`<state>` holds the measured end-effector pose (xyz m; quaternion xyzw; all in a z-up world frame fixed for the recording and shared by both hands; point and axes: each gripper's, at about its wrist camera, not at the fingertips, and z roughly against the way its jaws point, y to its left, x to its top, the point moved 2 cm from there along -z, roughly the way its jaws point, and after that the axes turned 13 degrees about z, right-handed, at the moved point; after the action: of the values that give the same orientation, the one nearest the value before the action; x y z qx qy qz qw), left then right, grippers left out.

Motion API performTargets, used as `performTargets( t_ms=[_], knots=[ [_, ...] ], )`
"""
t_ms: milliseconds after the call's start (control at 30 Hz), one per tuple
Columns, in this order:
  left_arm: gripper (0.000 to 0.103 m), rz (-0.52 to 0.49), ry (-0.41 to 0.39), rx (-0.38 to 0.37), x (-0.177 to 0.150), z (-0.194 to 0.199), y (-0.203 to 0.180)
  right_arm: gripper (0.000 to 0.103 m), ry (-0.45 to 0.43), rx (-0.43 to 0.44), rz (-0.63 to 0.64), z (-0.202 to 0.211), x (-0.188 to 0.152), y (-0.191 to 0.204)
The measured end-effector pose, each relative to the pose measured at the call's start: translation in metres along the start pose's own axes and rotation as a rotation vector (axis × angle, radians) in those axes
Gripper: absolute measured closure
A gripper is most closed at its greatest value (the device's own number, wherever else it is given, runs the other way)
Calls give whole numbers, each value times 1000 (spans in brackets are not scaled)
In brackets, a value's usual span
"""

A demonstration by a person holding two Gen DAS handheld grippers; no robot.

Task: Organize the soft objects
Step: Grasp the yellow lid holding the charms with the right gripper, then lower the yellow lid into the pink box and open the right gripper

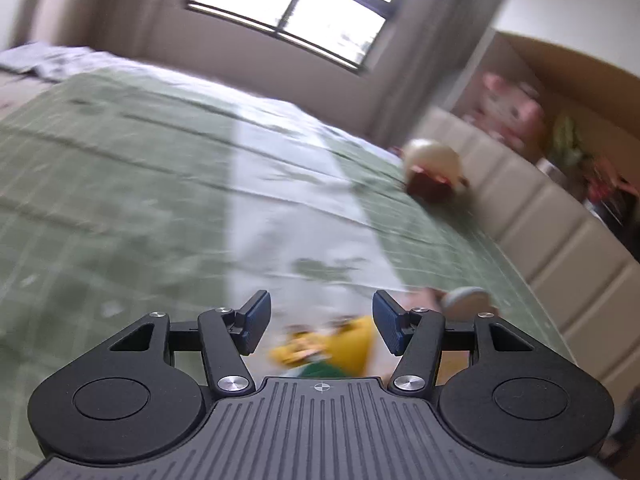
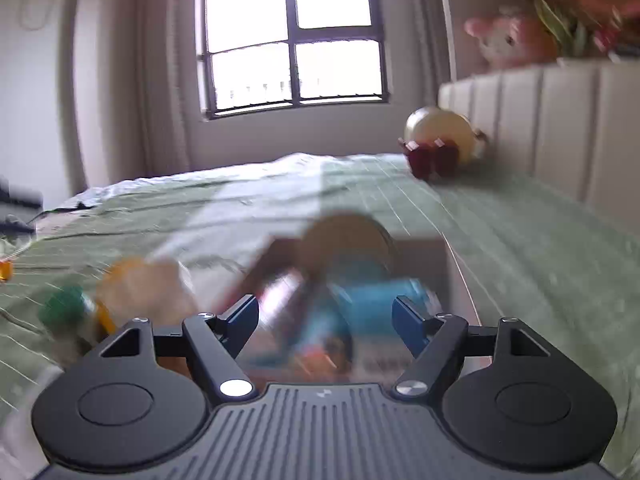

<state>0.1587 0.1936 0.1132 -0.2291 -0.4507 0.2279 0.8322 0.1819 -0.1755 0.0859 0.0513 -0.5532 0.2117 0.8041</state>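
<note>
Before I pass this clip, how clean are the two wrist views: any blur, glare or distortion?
Left wrist view: heavy motion smear on the bed cover and yellow toy; only the left hand-held gripper is sharp. Right wrist view: the blue-clad toy ahead is badly blurred, the window is blown out white. Both views show fisheye bending at the edges.
</note>
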Motion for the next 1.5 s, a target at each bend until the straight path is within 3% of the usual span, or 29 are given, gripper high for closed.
performTargets(
  t_ms=[67,133,233,300,400,500,600,700,833,967,1100,1300,1500],
  knots=[
    [42,-5,-34,34,-10,9,24,29,9,40,59,2,39,16],
    [42,-10,-48,79,-22,15,46,29,73,139,85,-8,79,36],
    [42,42,-19,140,-40,15,78,29,216,267,62,-40,125,71],
    [42,97,7,136,-48,17,98,29,337,279,22,-72,143,95],
    [42,139,6,92,-55,29,117,29,551,275,-49,-130,145,126],
    [42,136,-12,60,-56,43,126,34,725,219,-58,-178,129,155],
    [42,142,-30,32,-57,58,136,47,818,144,-25,-207,106,176],
    [42,177,-35,25,-58,63,151,73,856,120,0,-225,95,189],
    [42,229,-41,41,-57,65,167,84,798,175,27,-220,113,206],
    [42,241,-61,61,-51,67,168,85,600,243,103,-179,170,220],
    [42,225,-62,81,-45,64,153,85,419,300,122,-125,225,209],
    [42,168,-81,70,-29,62,106,85,217,296,79,-42,267,133],
    [42,71,-61,60,-25,47,37,85,84,273,-31,17,252,24]
  ],
)
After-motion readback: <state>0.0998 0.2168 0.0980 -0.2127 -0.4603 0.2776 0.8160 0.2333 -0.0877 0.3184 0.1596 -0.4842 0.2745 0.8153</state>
